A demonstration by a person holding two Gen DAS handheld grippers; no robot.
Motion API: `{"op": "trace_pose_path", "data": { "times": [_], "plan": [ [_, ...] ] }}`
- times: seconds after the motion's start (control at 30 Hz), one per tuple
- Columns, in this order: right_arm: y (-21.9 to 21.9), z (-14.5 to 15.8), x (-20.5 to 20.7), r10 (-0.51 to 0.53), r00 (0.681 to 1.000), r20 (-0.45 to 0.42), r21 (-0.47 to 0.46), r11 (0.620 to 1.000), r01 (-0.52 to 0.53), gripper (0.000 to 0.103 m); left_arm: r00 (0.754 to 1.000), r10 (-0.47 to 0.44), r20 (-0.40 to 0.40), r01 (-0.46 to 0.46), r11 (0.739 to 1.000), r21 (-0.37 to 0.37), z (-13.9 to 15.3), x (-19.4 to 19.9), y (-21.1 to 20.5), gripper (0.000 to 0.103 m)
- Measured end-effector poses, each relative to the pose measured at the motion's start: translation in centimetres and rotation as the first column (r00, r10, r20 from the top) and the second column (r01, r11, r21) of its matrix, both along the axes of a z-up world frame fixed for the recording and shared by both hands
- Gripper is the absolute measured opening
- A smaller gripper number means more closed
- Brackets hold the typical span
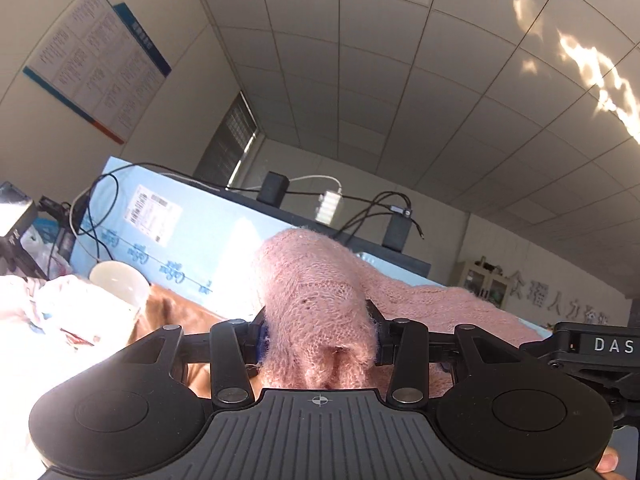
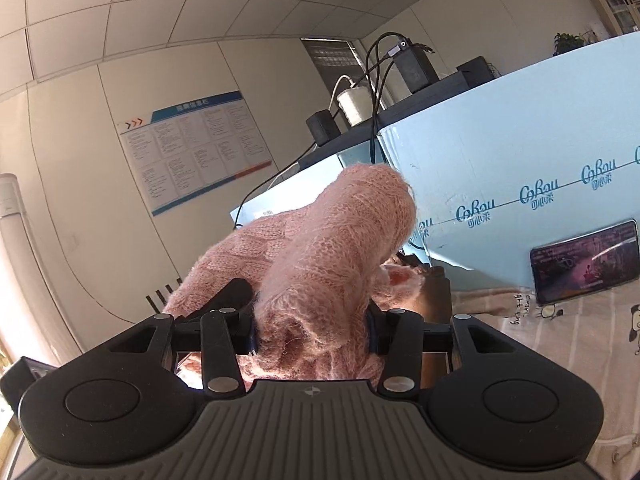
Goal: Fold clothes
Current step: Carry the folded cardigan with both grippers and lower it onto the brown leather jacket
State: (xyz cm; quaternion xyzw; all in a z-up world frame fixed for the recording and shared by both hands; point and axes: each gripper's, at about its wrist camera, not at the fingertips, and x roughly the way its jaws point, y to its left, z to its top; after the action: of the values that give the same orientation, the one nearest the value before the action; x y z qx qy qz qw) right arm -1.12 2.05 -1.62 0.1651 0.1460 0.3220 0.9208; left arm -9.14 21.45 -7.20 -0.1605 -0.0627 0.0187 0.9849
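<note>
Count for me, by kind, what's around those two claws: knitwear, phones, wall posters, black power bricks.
Pink knit sweater: 1, gripped by both the left gripper and right gripper
Phone: 1
Wall poster: 1
Black power bricks: 2
Total: 5

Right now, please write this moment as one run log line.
left gripper: shut on pink sweater | right gripper: shut on pink sweater | sweater lifted, bunched

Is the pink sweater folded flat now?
No. The pink sweater is bunched up, pinched in the left gripper and the right gripper.
</note>
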Motion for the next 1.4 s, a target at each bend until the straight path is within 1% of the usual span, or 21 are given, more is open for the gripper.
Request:
{"op": "trace_pose_path", "data": {
  "times": [0.07, 0.1, 0.17, 0.3, 0.37, 0.43, 0.47, 0.5, 0.53, 0.57, 0.6, 0.63, 0.67, 0.77, 0.87, 0.93, 1.0, 1.07, 1.17, 1.27, 1.4],
  "plan": [
    [3.2, 0.3, 1.1, 0.003, 0.999, 0.045, -0.047, 0.999, -0.001, 0.043, 0.997, 0.074, -0.012, -0.073, 0.996, 0.046, 0.2, 1.0, 0.5, 0.042],
    [4.6, 0.2, 1.5, 0.012, 0.998, 0.065, -0.069, 0.998, -0.007, 0.043, 0.994, 0.109, -0.016, -0.108, 0.992, 0.062, 0.2, 1.4, 0.9, 0.039],
    [6.9, -0.1, 2.8, 0.035, 0.996, 0.086, -0.084, 0.996, -0.027, 0.042, 0.987, 0.162, -0.019, -0.160, 0.984, 0.082, 0.3, 2.4, 2.0, 0.040],
    [9.0, -0.9, 6.9, 0.069, 0.997, 0.044, -0.051, 0.996, -0.067, 0.043, 0.980, 0.193, -0.046, -0.191, 0.980, 0.050, -0.5, 5.4, 4.3, 0.040],
    [9.5, -2.1, 9.0, 0.064, 0.998, -0.016, -0.045, 0.997, -0.065, 0.046, 0.976, 0.200, -0.083, -0.196, 0.979, 0.057, -1.8, 6.7, 4.6, 0.041],
    [9.7, -3.6, 10.9, 0.058, 0.995, -0.077, -0.042, 0.997, -0.062, 0.048, 0.966, 0.217, -0.140, -0.206, 0.975, 0.086, -2.8, 7.4, 4.8, 0.048],
    [9.8, -4.4, 11.8, 0.054, 0.993, -0.105, -0.044, 0.997, -0.059, 0.049, 0.962, 0.226, -0.153, -0.214, 0.973, 0.091, -3.1, 7.5, 4.9, 0.054],
    [9.5, -5.1, 12.5, 0.042, 0.990, -0.135, -0.045, 0.998, -0.049, 0.059, 0.960, 0.233, -0.153, -0.222, 0.971, 0.084, -3.2, 7.5, 5.0, 0.062],
    [9.3, -5.8, 13.3, 0.030, 0.986, -0.164, -0.046, 0.998, -0.038, 0.072, 0.959, 0.239, -0.151, -0.231, 0.970, 0.074, -3.2, 7.5, 5.1, 0.067],
    [8.9, -6.4, 13.8, 0.008, 0.984, -0.180, -0.039, 0.999, -0.015, 0.076, 0.958, 0.246, -0.148, -0.239, 0.969, 0.064, -3.3, 7.5, 5.3, 0.076],
    [8.4, -6.9, 14.3, 0.007, 0.981, -0.192, -0.014, 1.000, -0.010, 0.081, 0.951, 0.264, -0.159, -0.253, 0.964, 0.083, -3.5, 7.8, 5.3, 0.082],
    [7.8, -7.5, 14.7, 0.007, 0.979, -0.204, 0.012, 1.000, -0.005, 0.085, 0.944, 0.278, -0.180, -0.262, 0.959, 0.110, -3.7, 8.2, 5.2, 0.084],
    [7.2, -8.1, 15.1, 0.007, 0.976, -0.216, 0.036, 0.999, 0.001, 0.086, 0.933, 0.293, -0.207, -0.271, 0.954, 0.126, -4.0, 8.6, 5.2, 0.087],
    [7.0, -9.5, 15.3, 0.003, 0.975, -0.224, 0.026, 1.000, 0.003, 0.087, 0.893, 0.340, -0.295, -0.308, 0.939, 0.150, -4.8, 9.8, 5.8, 0.098],
    [8.0, -9.4, 14.4, -0.007, 0.986, -0.168, -0.049, 0.999, -0.001, 0.090, 0.843, 0.377, -0.383, -0.344, 0.926, 0.154, -5.8, 11.1, 6.7, 0.102],
    [8.8, -9.5, 13.9, -0.017, 0.990, -0.138, -0.103, 0.995, 0.003, 0.091, 0.826, 0.377, -0.420, -0.350, 0.926, 0.143, -6.2, 11.5, 7.2, 0.103],
    [9.3, -9.8, 13.8, -0.019, 0.994, -0.112, -0.144, 0.990, 0.002, 0.091, 0.817, 0.378, -0.435, -0.352, 0.925, 0.144, -6.3, 11.7, 7.3, 0.103],
    [9.5, -10.0, 13.6, -0.016, 0.996, -0.092, -0.165, 0.986, 0.000, 0.092, 0.819, 0.369, -0.440, -0.348, 0.928, 0.132, -6.5, 11.7, 7.5, 0.103],
    [9.5, -10.3, 13.4, -0.008, 0.998, -0.067, -0.168, 0.986, -0.003, 0.093, 0.835, 0.341, -0.431, -0.337, 0.937, 0.088, -6.5, 11.3, 7.9, 0.103],
    [9.2, -10.3, 13.3, -0.008, 0.998, -0.058, -0.149, 0.989, 0.000, 0.095, 0.865, 0.339, -0.371, -0.342, 0.938, 0.060, -6.1, 10.0, 7.6, 0.103],
    [8.2, -9.7, 12.8, -0.007, 0.999, -0.052, -0.097, 0.995, 0.002, 0.098, 0.898, 0.378, -0.226, -0.364, 0.926, 0.102, -5.0, 7.8, 5.9, 0.103]
  ]
}}
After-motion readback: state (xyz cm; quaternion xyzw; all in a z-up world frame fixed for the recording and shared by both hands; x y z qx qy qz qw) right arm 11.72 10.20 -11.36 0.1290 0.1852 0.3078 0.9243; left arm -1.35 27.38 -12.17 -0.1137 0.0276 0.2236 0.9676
